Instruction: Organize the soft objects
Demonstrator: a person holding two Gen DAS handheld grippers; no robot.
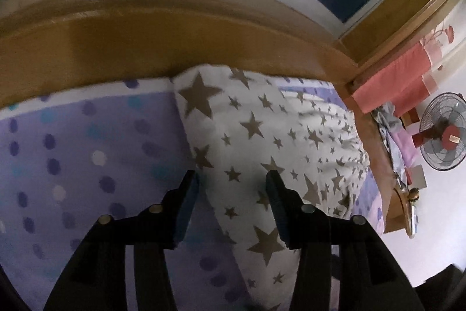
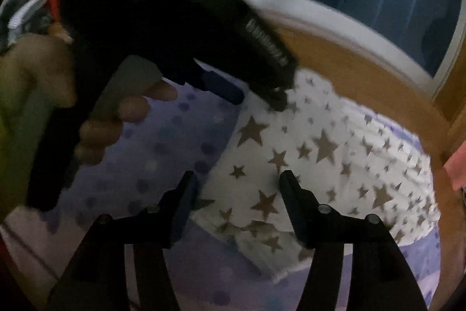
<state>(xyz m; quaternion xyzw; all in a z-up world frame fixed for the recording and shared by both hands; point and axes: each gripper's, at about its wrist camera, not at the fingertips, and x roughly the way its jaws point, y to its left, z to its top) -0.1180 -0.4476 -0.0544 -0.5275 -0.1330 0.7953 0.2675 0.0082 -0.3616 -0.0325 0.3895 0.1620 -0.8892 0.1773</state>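
Both claws stand released. Left gripper [image 1: 232, 179]: jaws spread wide, nothing between them, hovering over the near part of the star-print pillow [image 1: 262, 142]; the left finger sits over the pillow's left edge, the right finger over its body. Contact with the fabric cannot be confirmed. Right gripper [image 2: 236, 179]: jaws likewise apart and empty, poised above the pillow's near-left corner. In the right wrist view the left gripper [image 2: 256, 101] shows from outside, held in a hand [image 2: 116, 118], its tips at the pillow's far-left corner by the headboard.

Location: pillow lies flat on the purple dotted bedsheet [image 1: 72, 165], right half of the bed's head end, far end pushed up against the wooden headboard [image 1: 174, 48].

Orientation: long axis appears to run from the headboard down toward the foot of the bed, a short end against the wood. Fisheye distortion makes this uncertain. Right side looks rumpled; left side fairly smooth.

Progress, as judged: pillow already sits at the head of the bed, so placing seems mostly done. Neither claw has a hold. What may remain is straightening or turning it, smoothing the wrinkled side. No other soft object on the sheet within view; bedding [image 1: 390, 130] on a neighbouring surface at right, near a fan [image 1: 445, 133], may be outstanding.
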